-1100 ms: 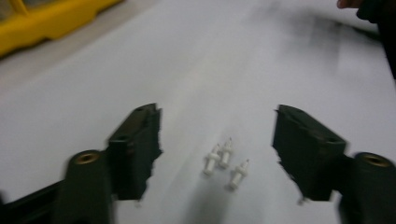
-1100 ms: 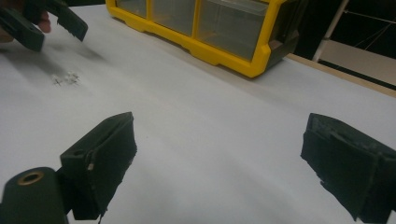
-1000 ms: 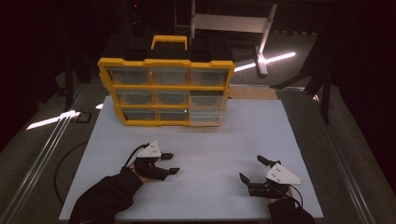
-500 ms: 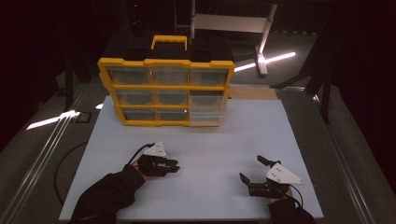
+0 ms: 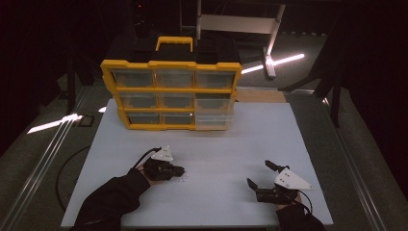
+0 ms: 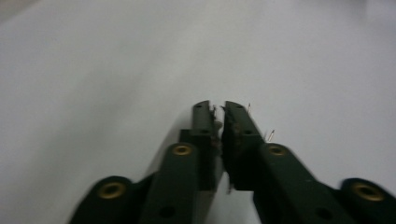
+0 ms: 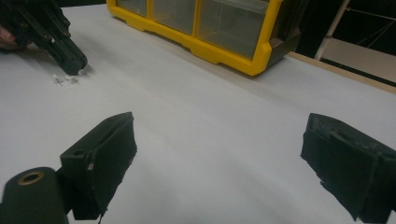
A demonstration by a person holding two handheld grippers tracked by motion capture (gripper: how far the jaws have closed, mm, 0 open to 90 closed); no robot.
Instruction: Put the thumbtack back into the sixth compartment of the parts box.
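My left gripper (image 5: 180,170) rests low on the white table (image 5: 216,154), left of centre, with its jaws pressed together. In the left gripper view the left gripper (image 6: 218,122) pinches tiny wire-legged parts (image 6: 216,126), and thin leads stick out beside the jaws. A few more of these tiny parts (image 5: 184,179) lie on the table just beside its tips; the right gripper view shows them as pale specks (image 7: 65,80). My right gripper (image 5: 258,174) sits near the table's front right, open wide with nothing between its jaws, as the right gripper view confirms (image 7: 219,140).
A yellow drawer organizer (image 5: 171,90) with clear drawers and a top handle stands at the back of the table, also seen in the right gripper view (image 7: 210,28). Dark floor and metal frames surround the table.
My left gripper has shifted slightly right and its jaws have gone from apart to shut over the tiny parts. The right gripper has stayed in place, open.
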